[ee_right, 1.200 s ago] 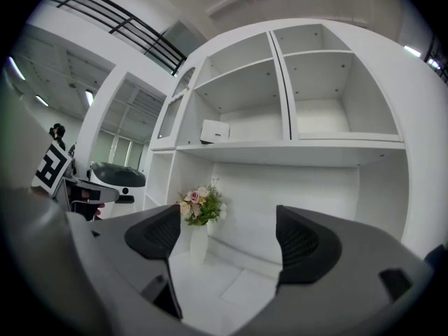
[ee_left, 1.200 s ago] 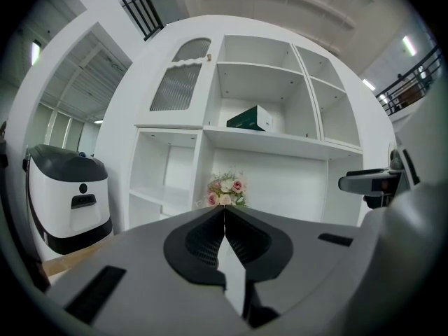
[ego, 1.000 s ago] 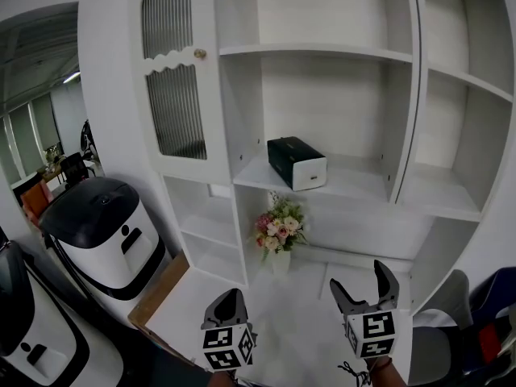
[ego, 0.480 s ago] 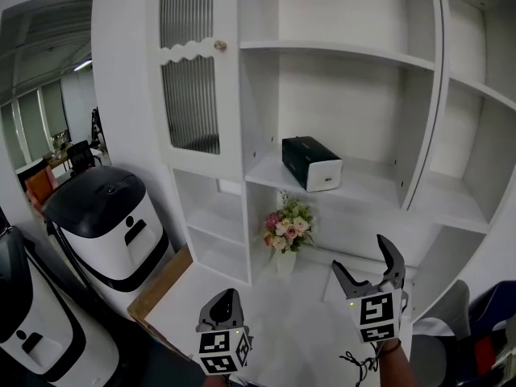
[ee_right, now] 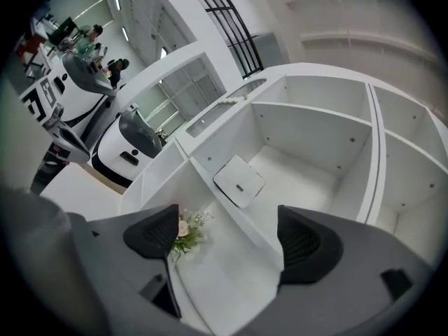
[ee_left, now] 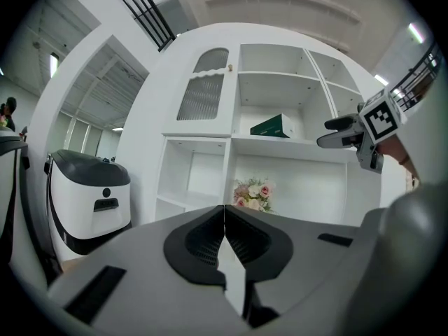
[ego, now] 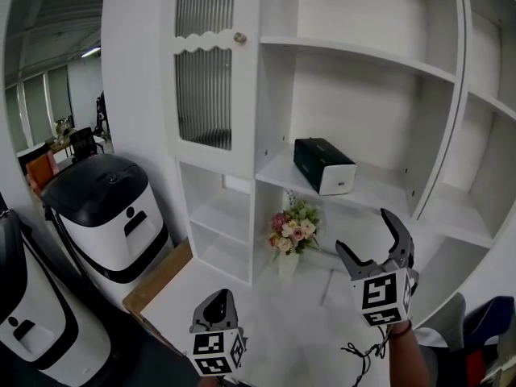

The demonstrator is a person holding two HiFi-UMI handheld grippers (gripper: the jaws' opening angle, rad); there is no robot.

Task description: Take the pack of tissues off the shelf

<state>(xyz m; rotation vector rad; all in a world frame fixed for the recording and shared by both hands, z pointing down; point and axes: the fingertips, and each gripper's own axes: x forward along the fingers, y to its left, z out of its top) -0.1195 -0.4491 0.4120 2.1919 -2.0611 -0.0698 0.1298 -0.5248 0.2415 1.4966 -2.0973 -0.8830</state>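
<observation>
The pack of tissues [ego: 324, 165], a dark box with a white end face, lies on the middle shelf [ego: 379, 193] of a white cabinet; it shows too in the left gripper view [ee_left: 274, 126] and the right gripper view [ee_right: 239, 180]. My right gripper [ego: 376, 243] is raised below and to the right of it, open and empty, well short of the shelf. My left gripper [ego: 216, 306] hangs low at the bottom of the head view, shut with nothing between its jaws.
A vase of flowers [ego: 293, 234] stands in the compartment under the tissue shelf. A ribbed glass cabinet door [ego: 213, 63] is at the upper left. A black-and-white machine [ego: 109, 216] stands on the left, beside a wooden board [ego: 160, 276].
My right gripper has risen and moved closer to the shelf. The view has shifted so the cabinet sits further right. The left gripper stays low and shut.
</observation>
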